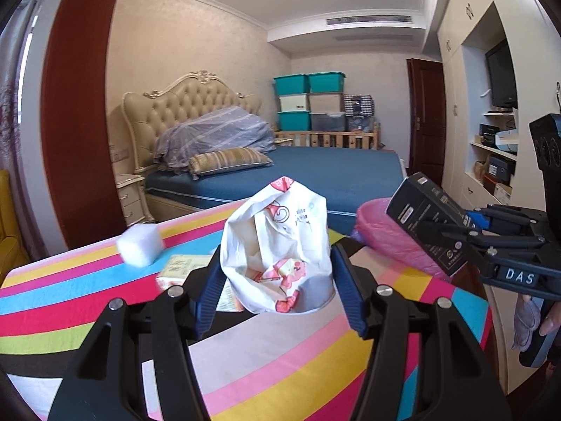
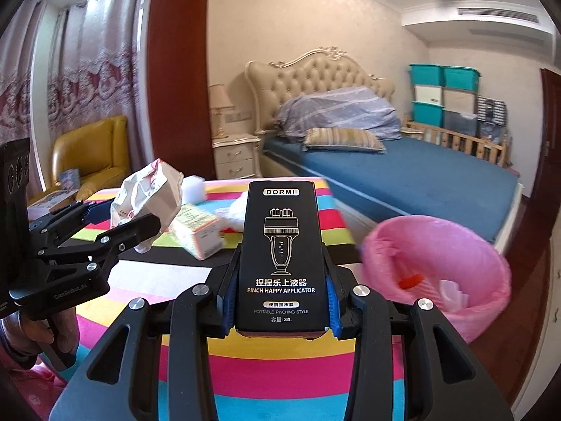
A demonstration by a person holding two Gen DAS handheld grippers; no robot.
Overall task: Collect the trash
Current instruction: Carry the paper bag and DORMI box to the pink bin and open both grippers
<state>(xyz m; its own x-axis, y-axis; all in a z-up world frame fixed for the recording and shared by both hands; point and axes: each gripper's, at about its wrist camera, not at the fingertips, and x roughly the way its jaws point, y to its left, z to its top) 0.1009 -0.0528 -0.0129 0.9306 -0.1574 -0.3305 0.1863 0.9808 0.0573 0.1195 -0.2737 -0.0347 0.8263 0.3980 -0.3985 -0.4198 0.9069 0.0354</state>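
My left gripper (image 1: 277, 273) is shut on a crumpled white paper bag with pink print (image 1: 277, 245), held above the striped table (image 1: 280, 361). It also shows in the right wrist view (image 2: 147, 196), where the left gripper (image 2: 122, 215) is at the left. My right gripper (image 2: 280, 280) is shut on a black DORMI box (image 2: 280, 252), held above the table; the box shows in the left wrist view (image 1: 424, 228). A trash bin with a pink liner (image 2: 438, 270) stands just past the table's right edge, holding some scraps. It also shows in the left wrist view (image 1: 392, 242).
On the table lie a white foam cube (image 1: 140, 245), a yellowish carton (image 2: 198, 231) and a white wad (image 2: 238, 210). A bed (image 2: 403, 175) stands beyond the table, a yellow armchair (image 2: 91, 154) at the left, shelves (image 1: 491, 161) at the right.
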